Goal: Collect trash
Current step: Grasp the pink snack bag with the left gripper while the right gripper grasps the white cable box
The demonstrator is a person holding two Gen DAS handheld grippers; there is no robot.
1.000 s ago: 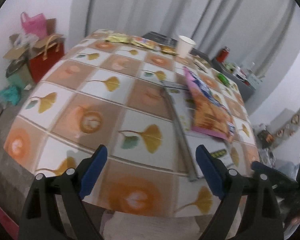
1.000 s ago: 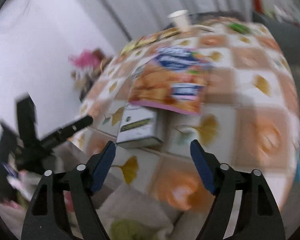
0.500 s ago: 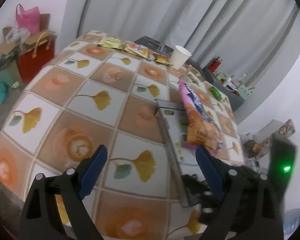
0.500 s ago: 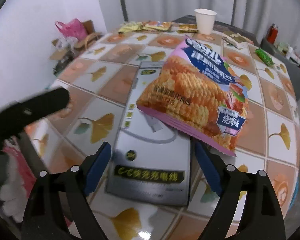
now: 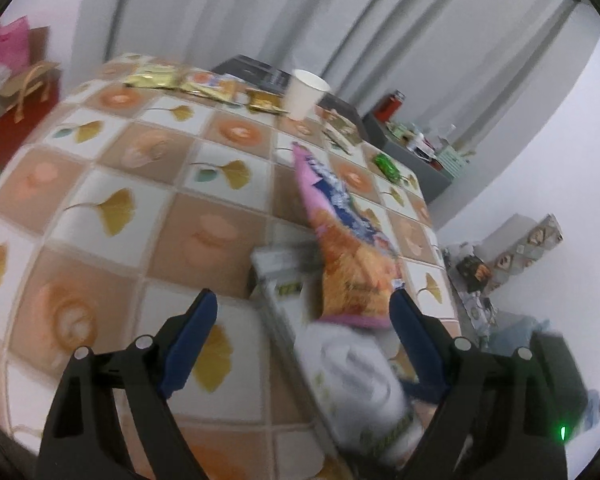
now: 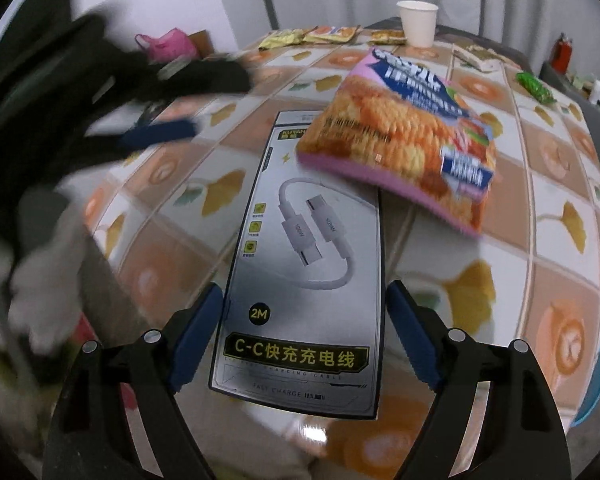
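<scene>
the charging cable box (image 6: 304,272) lies flat near the table's near edge, and its near end sits between the two blue fingers of the right gripper (image 6: 304,336). the jaws stand apart and are closing a little; the pads do not press on the box. the snack bag (image 6: 404,136), pink and orange, lies with one corner on the far end of the box. the left gripper (image 5: 302,336) is above the same near edge, its jaws also apart and closing, nothing clamped; the blurred box (image 5: 340,360) and the snack bag (image 5: 348,256) show between its fingers. the table (image 6: 540,264) has a cloth of squares with yellow leaves. at the far edge stand a white paper cup (image 6: 417,23) and some flat wrappers (image 6: 312,35). a green packet (image 6: 535,86) lies toward the far right corner.
</scene>
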